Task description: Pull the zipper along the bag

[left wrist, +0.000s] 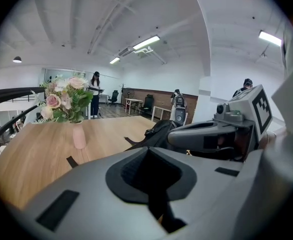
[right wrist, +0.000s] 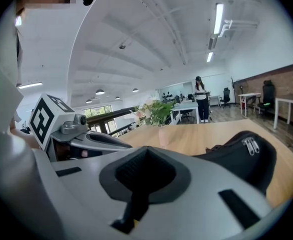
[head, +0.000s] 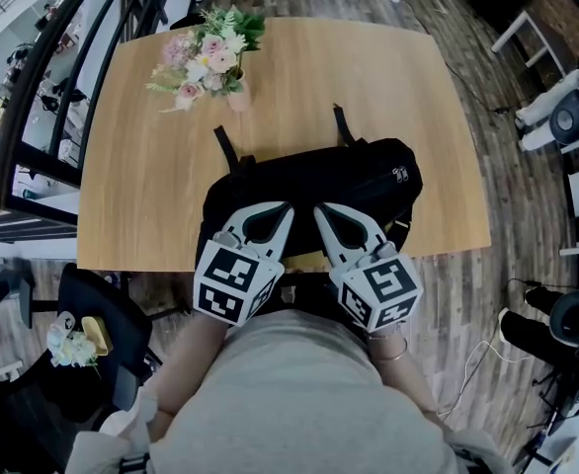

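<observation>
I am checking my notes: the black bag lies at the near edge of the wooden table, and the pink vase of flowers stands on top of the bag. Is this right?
No. The pink vase of flowers stands on the wooden table, beyond the black bag and apart from it; the head view shows this. The rest is right.

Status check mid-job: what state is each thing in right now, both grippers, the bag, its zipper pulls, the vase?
left gripper: jaws shut, tip over the bag; whether it pinches anything cannot be told.
right gripper: jaws shut, tip over the bag beside the left one.
bag: lying at the table's near edge.
zipper pulls: together at the bag's right end.
vase: upright, apart from the bag.
</observation>
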The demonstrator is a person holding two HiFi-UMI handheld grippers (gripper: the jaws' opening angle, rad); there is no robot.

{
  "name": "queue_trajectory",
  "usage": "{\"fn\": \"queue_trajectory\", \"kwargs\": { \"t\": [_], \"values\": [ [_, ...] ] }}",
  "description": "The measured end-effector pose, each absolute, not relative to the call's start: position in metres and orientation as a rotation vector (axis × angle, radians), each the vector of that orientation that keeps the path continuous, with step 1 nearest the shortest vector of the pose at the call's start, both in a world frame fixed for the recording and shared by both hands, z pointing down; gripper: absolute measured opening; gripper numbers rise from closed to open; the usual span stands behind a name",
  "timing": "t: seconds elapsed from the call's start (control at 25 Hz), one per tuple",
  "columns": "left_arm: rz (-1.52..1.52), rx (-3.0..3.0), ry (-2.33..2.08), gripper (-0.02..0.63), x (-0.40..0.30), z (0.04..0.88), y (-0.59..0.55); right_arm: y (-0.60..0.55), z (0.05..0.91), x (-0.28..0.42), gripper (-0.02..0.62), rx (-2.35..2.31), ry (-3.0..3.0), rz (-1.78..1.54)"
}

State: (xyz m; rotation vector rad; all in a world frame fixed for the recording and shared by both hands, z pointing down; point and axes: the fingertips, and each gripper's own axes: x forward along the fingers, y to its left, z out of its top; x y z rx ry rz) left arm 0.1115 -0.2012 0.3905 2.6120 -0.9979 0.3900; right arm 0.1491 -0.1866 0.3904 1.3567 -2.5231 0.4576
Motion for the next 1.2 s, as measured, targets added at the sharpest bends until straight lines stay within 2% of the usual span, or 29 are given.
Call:
{"fn": "queue_trajectory", "kwargs": {
  "t": [1.2],
  "values": [
    [0.398,2.572,-1.017,0.018,0.1058,0.3959,-0.196,-0.184,0.3891,0.148,0.005,1.382,-2.504,0.435]
  ]
}}
